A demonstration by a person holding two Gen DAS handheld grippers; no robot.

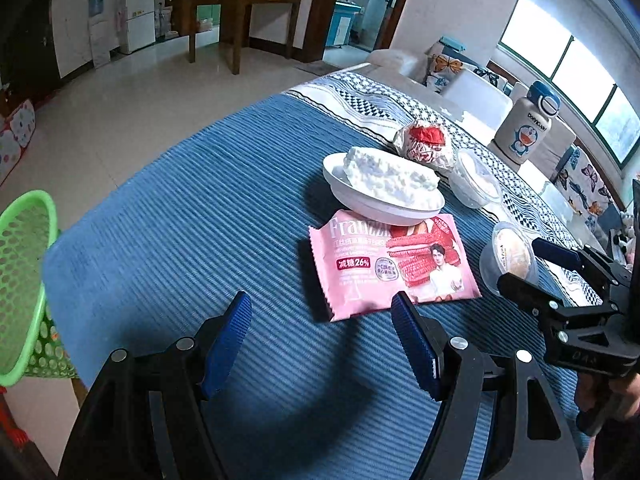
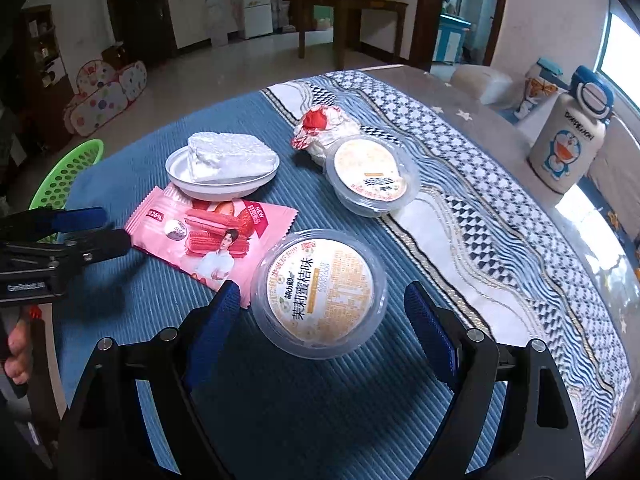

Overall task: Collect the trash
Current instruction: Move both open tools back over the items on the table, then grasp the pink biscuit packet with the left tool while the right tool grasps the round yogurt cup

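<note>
A pink snack wrapper lies flat on the blue cloth, just beyond my left gripper, which is open and holds nothing. Its right fingertip is close to the wrapper's near edge. In the right wrist view a sealed clear plastic cup stands between the fingers of my right gripper, which is open, with small gaps on both sides. Behind them are a white bowl holding a white lump, a second sealed cup and a crumpled red-and-white wrapper.
A green mesh basket hangs off the table's left edge. A white cartoon bottle stands at the far right on the patterned cloth. Each gripper shows in the other's view: the left gripper and the right gripper.
</note>
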